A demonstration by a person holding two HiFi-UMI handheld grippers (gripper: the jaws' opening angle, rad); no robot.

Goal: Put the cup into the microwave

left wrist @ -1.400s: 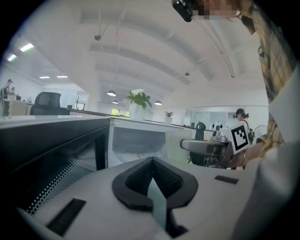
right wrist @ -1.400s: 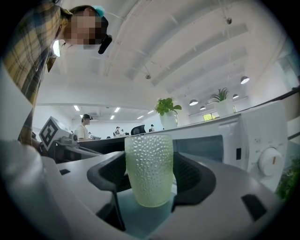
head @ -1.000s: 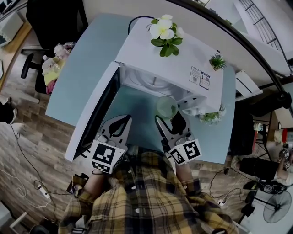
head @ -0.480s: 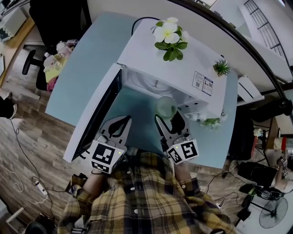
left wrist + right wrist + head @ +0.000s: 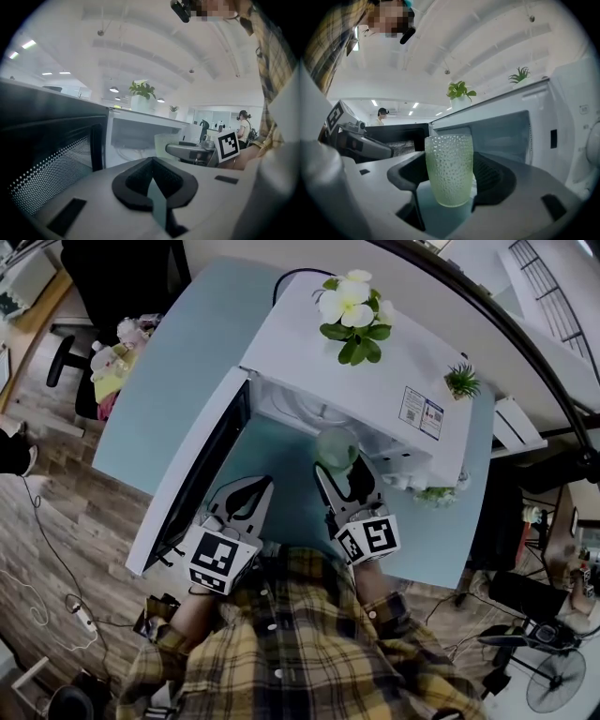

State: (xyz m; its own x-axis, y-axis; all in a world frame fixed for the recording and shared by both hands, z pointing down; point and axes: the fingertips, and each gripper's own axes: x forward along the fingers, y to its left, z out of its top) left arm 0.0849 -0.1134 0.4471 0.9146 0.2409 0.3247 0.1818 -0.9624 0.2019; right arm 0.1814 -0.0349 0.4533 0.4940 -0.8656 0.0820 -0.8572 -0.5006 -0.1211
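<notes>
I wear a plaid shirt (image 5: 300, 643) of yellow crossed with dark grey-brown, small pale buttons (image 5: 272, 624) down its front and a long sleeve (image 5: 173, 638) at lower left; my left gripper (image 5: 248, 486) and right gripper (image 5: 340, 466) are pale grey shells, broad at the back and tapering forward; each carries a cube (image 5: 220, 559) of black-and-white square markers at its rear; my fingers (image 5: 93, 187) are smooth grey, lined with black dimpled pads (image 5: 136, 180); black rectangular slots (image 5: 65, 215) are cut into the shells.
</notes>
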